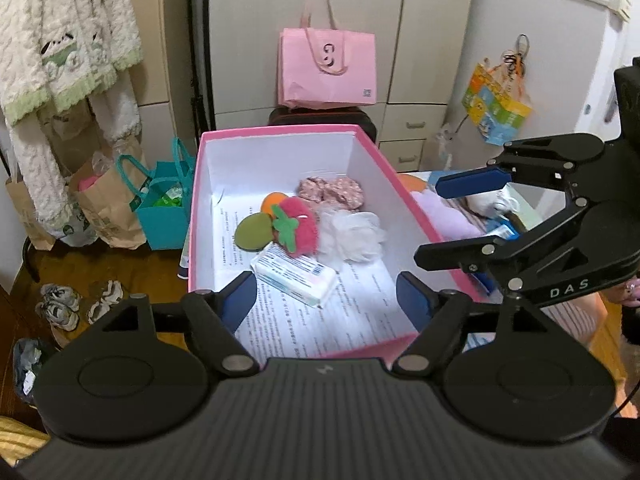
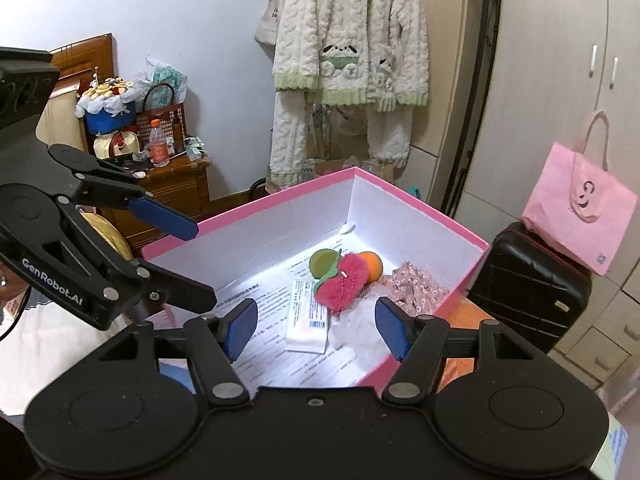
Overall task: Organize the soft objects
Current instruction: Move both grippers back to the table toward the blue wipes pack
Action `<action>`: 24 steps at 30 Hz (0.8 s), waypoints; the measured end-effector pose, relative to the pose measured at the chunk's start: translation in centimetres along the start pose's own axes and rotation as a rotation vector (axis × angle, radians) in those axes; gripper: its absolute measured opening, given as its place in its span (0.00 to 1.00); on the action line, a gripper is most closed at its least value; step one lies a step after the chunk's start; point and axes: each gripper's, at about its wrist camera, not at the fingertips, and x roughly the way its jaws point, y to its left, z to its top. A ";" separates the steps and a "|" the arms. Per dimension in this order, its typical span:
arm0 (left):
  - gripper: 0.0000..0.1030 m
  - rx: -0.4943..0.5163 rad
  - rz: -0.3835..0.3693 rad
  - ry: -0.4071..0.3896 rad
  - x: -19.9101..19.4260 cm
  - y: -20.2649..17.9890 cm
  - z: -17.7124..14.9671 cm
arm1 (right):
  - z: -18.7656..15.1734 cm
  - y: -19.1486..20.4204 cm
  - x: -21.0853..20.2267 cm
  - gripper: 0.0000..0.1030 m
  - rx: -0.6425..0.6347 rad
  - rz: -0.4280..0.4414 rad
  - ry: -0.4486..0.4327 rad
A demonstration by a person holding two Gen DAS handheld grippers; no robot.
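left claw released, empty | right claw released, empty | tissue pack just ahead in pink box

Left wrist view: pink box seen close ahead of fingers, looked down into. Right wrist view: same box seen from opposite side; contents shared.

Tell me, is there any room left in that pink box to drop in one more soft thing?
Yes. The near half of the pink box, between both open grippers and the white packet, shows only printed paper lining. The strip along the left wall is bare too. The far right is crowded: strawberry sponge, white mesh puff and floral cloth bunch together there.
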 end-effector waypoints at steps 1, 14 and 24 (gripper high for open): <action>0.77 0.008 -0.002 -0.002 -0.4 -0.2 -0.1 | 0.0 0.3 -0.4 0.69 0.000 -0.006 0.000; 0.92 0.108 0.017 -0.046 -5.1 -3.6 -2.1 | -2.1 3.7 -6.4 0.80 -0.022 -0.117 0.022; 0.95 0.141 -0.041 -0.020 -5.8 -6.8 -3.6 | -4.9 5.8 -10.5 0.88 -0.039 -0.144 0.014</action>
